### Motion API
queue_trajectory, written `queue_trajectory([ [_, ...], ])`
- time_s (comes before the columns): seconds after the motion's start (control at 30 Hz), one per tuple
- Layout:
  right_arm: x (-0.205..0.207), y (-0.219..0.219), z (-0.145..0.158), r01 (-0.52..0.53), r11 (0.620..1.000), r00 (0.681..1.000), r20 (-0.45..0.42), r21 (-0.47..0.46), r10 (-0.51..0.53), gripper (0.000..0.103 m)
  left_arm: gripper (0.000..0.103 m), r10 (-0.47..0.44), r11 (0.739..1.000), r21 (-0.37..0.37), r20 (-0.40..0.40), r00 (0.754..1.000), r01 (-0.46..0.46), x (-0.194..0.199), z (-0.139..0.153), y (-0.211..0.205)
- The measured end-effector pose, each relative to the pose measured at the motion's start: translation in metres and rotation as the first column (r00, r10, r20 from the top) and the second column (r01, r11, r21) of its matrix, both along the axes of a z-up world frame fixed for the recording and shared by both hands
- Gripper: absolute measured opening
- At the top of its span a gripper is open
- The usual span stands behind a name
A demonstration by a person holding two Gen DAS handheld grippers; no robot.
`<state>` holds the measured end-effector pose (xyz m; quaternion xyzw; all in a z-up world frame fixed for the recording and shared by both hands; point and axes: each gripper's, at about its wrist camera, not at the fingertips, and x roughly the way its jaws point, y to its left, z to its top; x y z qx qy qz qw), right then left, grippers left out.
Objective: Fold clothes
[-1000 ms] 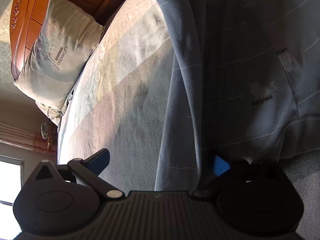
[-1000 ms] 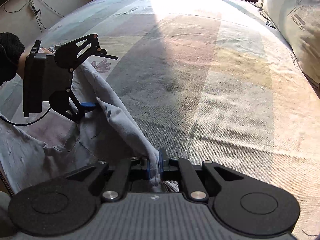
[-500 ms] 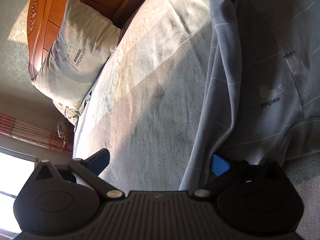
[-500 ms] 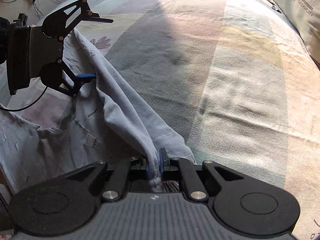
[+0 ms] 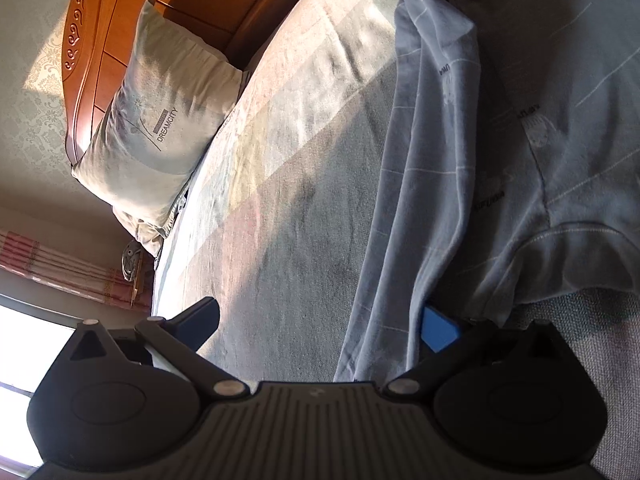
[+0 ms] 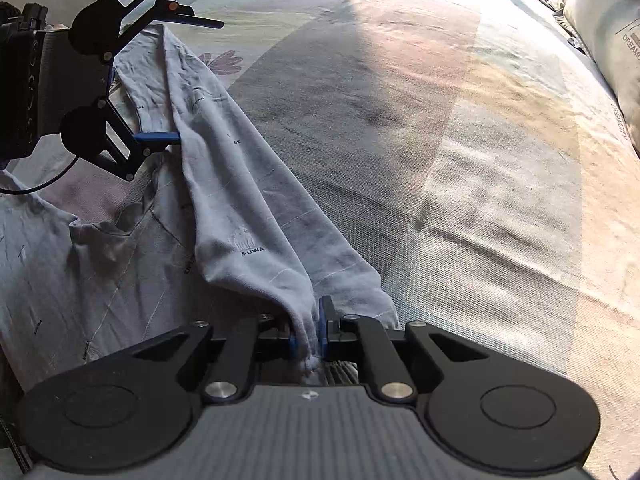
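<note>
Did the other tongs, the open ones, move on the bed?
Yes. In the right wrist view the left tongs have shifted up, toward the flower print on the bedsheet.

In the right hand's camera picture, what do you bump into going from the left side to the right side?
left gripper → grey shirt → right gripper, pinching the shirt's edge → striped bedsheet → pillow

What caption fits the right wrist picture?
Right tool pinching a grey shirt on the bed, left tool open.
</note>
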<state>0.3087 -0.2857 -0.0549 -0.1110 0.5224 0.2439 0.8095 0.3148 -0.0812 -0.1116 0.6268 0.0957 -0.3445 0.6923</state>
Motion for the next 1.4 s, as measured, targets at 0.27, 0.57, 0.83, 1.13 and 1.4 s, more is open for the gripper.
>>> queue_trajectory([
  [0.27,-0.002,0.001,0.000,0.000,1.000,1.000,-0.009,0.001,0.000,0.012,0.103,-0.042,0.997,0.074,0.090,0.995,0.036,0.001,-0.019,0.011],
  [0.57,-0.004,0.006,-0.003,-0.004,1.000,1.000,-0.019,0.005,0.004,0.014,0.103,-0.085,0.992,0.105,0.203,0.975,0.065,-0.004,-0.030,0.013],
  [0.83,-0.003,0.004,-0.003,0.000,1.000,1.000,-0.027,0.006,0.000,0.014,0.102,-0.145,0.983,0.139,0.220,0.965,0.116,-0.010,-0.033,0.014],
  [1.13,-0.001,0.015,-0.006,-0.011,1.000,0.999,-0.033,0.021,0.012,0.017,0.102,-0.087,0.995,0.065,0.143,0.986,0.079,0.000,-0.028,0.017],
  [1.4,-0.001,0.018,-0.006,-0.008,1.000,0.999,-0.038,0.016,0.008,0.018,0.080,-0.056,0.997,0.049,0.119,0.991,0.051,-0.011,-0.031,0.023],
])
